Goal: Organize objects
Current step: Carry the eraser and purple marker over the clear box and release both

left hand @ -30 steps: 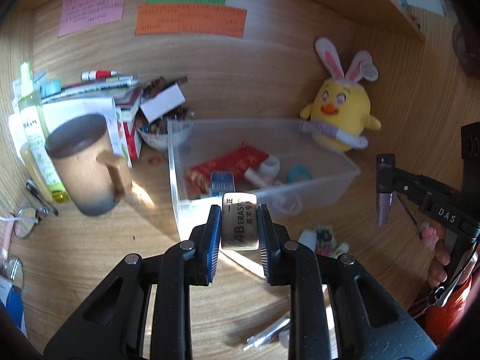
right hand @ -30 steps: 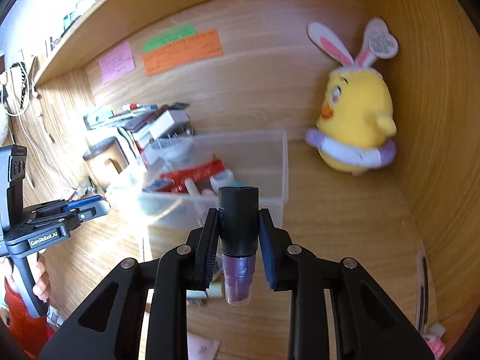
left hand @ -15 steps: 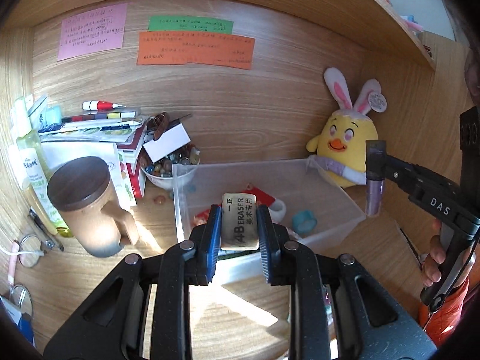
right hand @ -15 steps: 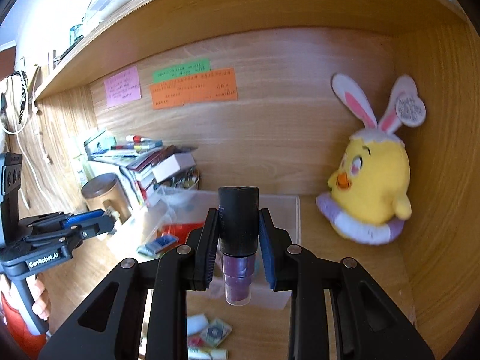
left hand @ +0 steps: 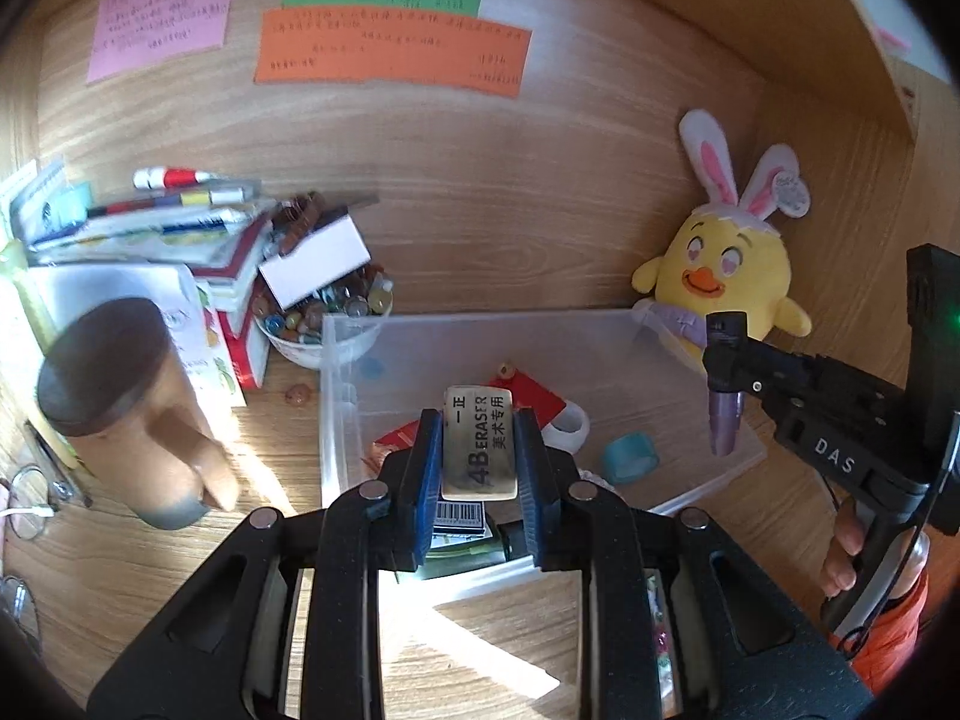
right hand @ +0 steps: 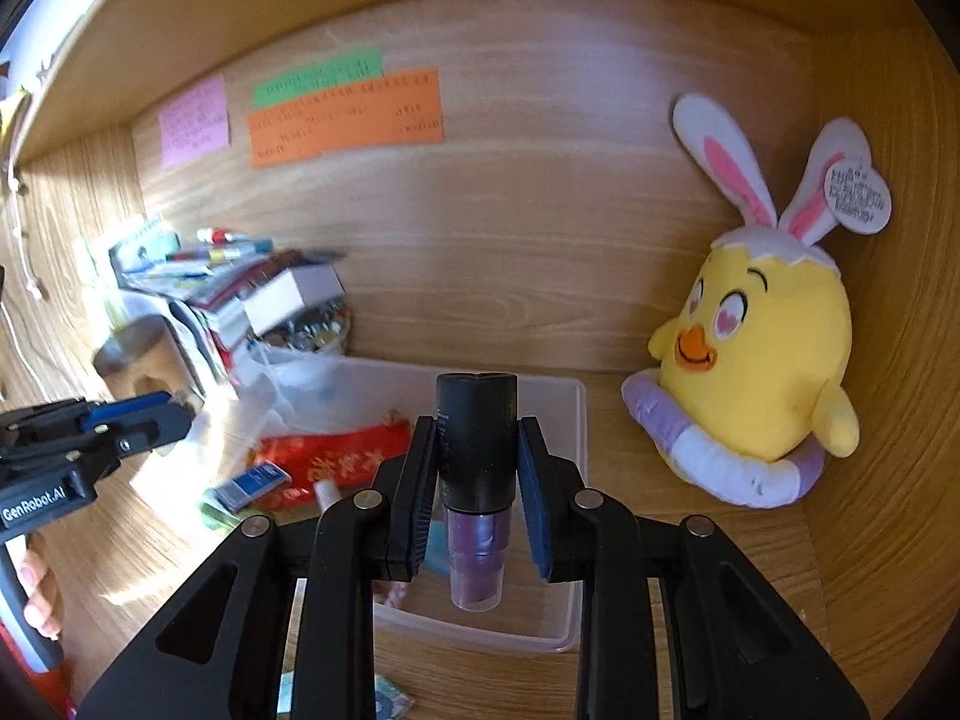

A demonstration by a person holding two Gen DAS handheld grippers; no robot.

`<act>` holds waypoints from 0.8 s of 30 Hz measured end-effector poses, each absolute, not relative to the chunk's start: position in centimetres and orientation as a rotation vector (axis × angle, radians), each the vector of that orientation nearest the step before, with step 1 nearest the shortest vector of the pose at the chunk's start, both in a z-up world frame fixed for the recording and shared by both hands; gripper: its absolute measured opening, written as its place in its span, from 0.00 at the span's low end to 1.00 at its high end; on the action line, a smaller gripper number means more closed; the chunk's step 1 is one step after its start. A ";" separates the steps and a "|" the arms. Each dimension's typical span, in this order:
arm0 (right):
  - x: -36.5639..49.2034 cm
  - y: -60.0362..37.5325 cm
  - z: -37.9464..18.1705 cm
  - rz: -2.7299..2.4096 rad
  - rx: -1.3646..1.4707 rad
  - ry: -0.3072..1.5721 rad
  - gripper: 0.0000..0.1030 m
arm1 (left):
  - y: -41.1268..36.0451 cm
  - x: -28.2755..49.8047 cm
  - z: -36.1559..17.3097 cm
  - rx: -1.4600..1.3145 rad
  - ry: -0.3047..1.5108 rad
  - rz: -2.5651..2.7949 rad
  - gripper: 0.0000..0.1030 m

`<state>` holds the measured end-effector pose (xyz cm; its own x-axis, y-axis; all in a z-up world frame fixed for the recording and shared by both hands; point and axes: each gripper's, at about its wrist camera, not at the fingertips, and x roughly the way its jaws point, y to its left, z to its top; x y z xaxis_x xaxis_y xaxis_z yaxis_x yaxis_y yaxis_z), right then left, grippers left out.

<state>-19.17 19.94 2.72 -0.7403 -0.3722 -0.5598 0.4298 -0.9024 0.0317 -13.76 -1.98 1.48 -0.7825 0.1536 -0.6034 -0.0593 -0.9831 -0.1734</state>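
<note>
Both grippers have carried their loads in over the clear bin (left hand: 660, 324) since the earlier frames. Your left gripper (left hand: 478, 468) is clenched on the eraser (left hand: 478, 444), above the bin's near wall; your right gripper (right hand: 477, 483) grips the purple tube (right hand: 477, 480) by its black cap, above the bin's right end. Lower each until it hangs just over the bin's floor, clear of the red packet (right hand: 336, 459) if you can, then release so nothing bounces out onto the counter (left hand: 150, 570).
</note>
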 end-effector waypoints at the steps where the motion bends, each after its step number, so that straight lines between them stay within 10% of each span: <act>1: -19.4 20.0 2.4 -2.578 0.815 0.139 0.23 | -1.8 -14.2 1.0 -1.003 -0.225 2.844 0.22; 24: -20.9 18.0 -1.3 -2.495 0.989 0.295 0.23 | 0.7 -15.5 -1.3 -1.092 -0.093 2.793 0.33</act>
